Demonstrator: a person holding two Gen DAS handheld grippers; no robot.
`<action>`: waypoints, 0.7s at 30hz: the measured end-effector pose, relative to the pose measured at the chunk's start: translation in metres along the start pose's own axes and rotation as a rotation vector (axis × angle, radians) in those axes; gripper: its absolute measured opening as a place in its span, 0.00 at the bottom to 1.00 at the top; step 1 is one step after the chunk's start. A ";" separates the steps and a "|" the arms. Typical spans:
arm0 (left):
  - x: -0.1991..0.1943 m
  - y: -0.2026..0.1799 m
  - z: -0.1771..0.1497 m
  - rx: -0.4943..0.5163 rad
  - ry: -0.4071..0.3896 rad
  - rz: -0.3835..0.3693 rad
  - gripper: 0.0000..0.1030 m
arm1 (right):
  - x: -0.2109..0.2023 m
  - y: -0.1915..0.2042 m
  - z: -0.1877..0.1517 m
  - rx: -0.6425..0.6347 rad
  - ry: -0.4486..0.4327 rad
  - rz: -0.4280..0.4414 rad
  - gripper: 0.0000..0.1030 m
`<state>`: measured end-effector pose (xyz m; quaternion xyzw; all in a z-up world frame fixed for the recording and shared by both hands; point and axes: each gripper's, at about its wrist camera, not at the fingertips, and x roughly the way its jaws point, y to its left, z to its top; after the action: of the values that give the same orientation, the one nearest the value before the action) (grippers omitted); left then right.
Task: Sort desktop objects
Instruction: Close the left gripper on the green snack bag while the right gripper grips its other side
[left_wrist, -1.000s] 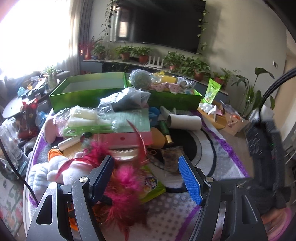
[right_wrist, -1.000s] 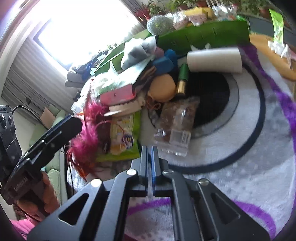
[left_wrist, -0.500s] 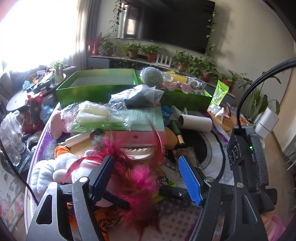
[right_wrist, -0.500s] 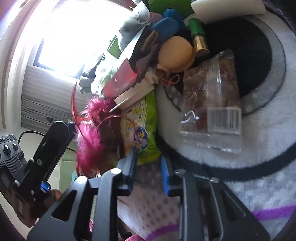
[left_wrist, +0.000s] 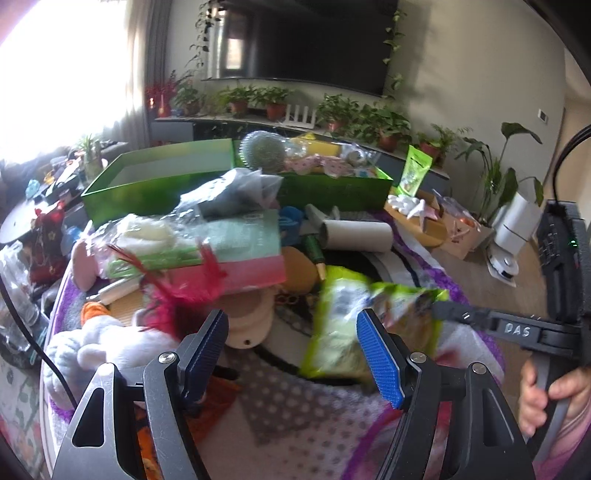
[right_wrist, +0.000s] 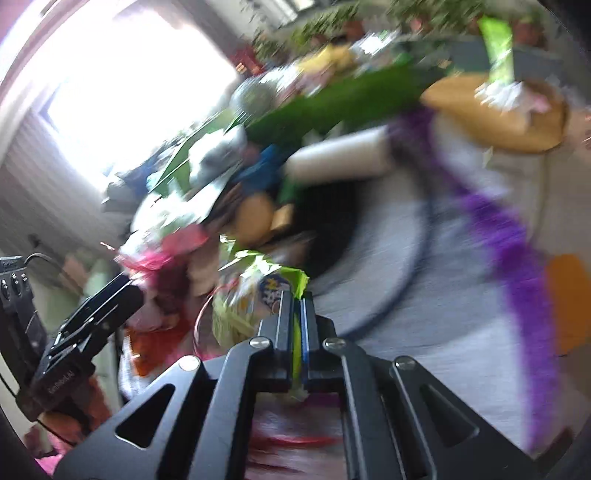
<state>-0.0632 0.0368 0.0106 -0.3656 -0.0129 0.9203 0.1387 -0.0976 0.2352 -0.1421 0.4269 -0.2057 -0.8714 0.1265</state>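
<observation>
At centre frame in the left wrist view, the right gripper pinches one corner of a lime-green snack bag, which hangs tilted above the patterned mat. The left gripper hangs empty, jaws spread. Such a slim corner hold could slip, dropping the bag short of the green boxes at upper centre.

A snack bag lies right of the plush toy; behind them, a cardboard tube fronts two open boxes.
</observation>
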 end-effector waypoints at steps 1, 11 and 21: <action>0.001 -0.002 0.000 0.004 0.001 -0.006 0.71 | -0.006 -0.007 0.004 -0.027 -0.021 -0.035 0.03; 0.027 -0.033 -0.002 0.062 0.065 -0.077 0.71 | -0.001 -0.022 0.013 -0.131 -0.044 -0.186 0.21; 0.060 -0.053 -0.003 0.090 0.137 -0.156 0.70 | 0.001 -0.047 0.004 0.041 0.037 -0.096 0.47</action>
<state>-0.0898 0.1033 -0.0256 -0.4188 0.0097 0.8792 0.2270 -0.1037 0.2773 -0.1630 0.4550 -0.2005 -0.8639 0.0798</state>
